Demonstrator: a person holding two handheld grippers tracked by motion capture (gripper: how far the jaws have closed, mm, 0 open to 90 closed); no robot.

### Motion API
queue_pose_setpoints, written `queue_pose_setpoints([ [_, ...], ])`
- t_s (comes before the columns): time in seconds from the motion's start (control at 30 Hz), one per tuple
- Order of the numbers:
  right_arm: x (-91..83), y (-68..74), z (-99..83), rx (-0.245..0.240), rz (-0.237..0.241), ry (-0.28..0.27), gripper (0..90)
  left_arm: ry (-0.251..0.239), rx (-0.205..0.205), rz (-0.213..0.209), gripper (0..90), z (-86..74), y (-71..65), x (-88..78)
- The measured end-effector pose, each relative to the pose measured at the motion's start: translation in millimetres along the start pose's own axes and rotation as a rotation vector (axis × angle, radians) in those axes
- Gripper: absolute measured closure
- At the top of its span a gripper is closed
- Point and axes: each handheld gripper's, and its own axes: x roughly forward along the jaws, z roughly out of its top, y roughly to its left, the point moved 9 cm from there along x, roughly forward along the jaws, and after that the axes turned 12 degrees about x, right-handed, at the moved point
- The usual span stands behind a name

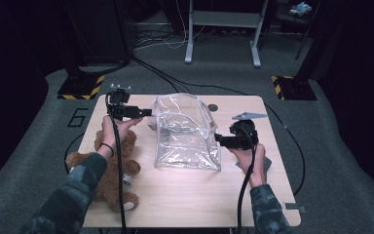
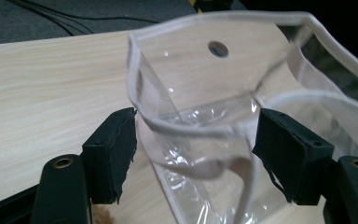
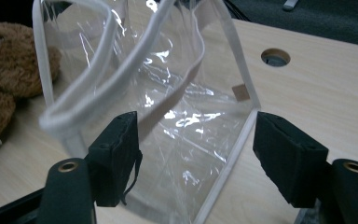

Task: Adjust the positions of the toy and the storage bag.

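our clear bag (image 1: pixel 187 132) stands open mid-frame; both our left gripper (image 1: pixel 146 112) and right gripper (image 1: pixel 217 138) gape wide, holding nothing; teddy bear (image 1: pixel 111 168), lower left, still unpacked.

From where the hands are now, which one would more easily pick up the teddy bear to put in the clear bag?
Probably the left. The left gripper is on the bear's side of the table, with the teddy bear lying right under that forearm. The right gripper is across the clear bag, which stands between it and the bear.
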Motion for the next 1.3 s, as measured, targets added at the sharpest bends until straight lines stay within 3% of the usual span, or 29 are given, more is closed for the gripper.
queue_pose_setpoints([
  [0.2,7.6,11.8,31.3,0.041,0.024,-0.023,30.2,0.098,0.012,0.058,29.1,-2.6,13.4,23.9],
  [0.33,19.4,22.0,41.9,0.016,0.019,-0.012,34.3,0.129,-0.024,0.075,30.5,-6.4,16.5,37.9],
  [0.53,43.0,26.1,44.8,0.005,-0.006,0.029,46.3,0.159,-0.04,0.048,40.5,-10.1,15.1,47.6],
  [0.57,46.1,27.2,44.3,-0.003,-0.003,0.034,50.9,0.155,-0.055,0.029,44.5,-10.4,13.3,49.0],
  [0.7,53.3,28.2,39.1,-0.001,-0.021,0.053,70.2,0.187,-0.038,-0.007,55.0,-14.6,8.4,51.5],
  [0.77,53.3,28.3,37.1,0.004,-0.021,0.056,78.5,0.203,-0.014,-0.005,64.9,-16.8,6.9,52.0],
  [0.87,51.6,24.4,35.9,-0.019,-0.059,0.043,85.8,0.212,0.018,0.014,79.7,-17.9,5.4,48.9],
  [1.03,41.1,12.5,34.8,-0.014,-0.11,0.023,88.0,0.204,0.046,0.047,83.2,-17.8,5.1,40.6],
  [1.07,38.4,9.3,34.5,-0.02,-0.119,0.02,88.1,0.212,0.061,0.044,83.3,-18.7,6.3,38.0],
  [1.2,26.8,-0.3,33.2,-0.006,-0.14,0.008,88.1,0.213,0.049,0.034,83.4,-20.9,5.1,30.6],
  [1.3,19.1,-6.5,30.2,-0.007,-0.149,0.003,88.1,0.21,0.067,0.023,83.3,-21.9,0.8,25.5],
])
